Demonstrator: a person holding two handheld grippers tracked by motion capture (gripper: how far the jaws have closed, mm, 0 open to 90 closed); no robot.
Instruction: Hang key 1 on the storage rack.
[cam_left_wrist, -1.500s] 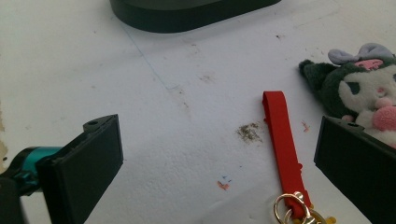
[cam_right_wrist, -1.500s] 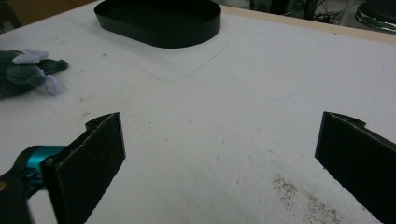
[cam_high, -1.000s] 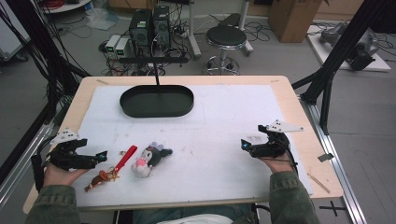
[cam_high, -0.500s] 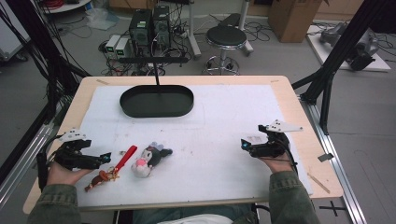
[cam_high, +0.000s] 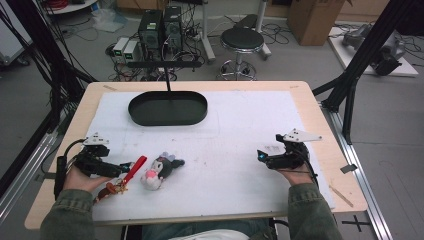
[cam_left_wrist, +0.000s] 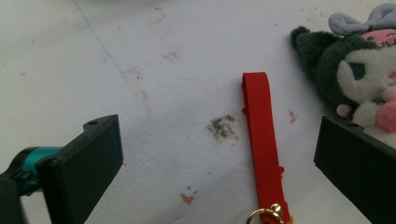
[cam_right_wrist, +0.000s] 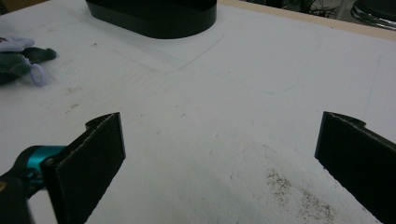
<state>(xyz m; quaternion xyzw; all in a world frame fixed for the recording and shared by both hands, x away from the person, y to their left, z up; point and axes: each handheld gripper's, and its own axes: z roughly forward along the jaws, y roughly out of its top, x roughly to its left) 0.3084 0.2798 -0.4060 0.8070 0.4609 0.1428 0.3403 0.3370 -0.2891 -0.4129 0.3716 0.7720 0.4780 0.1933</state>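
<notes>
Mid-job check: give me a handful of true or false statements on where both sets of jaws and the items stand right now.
1. The left gripper has its jaws open with the flat red strap between them. True.
2. The dark plush toy with a pink-and-white face lies inside the black oval tray. False: it lies on the white mat, nearer the person.
3. The right gripper holds the strap. False: open over bare mat.
4. A gold ring hangs at the strap's near end. True.

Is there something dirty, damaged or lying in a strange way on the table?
Nothing is damaged. The white mat carries small stains: a brown-grey smudge beside the red strap and gritty specks between the right gripper's jaws. The plush toy lies on its side.
</notes>
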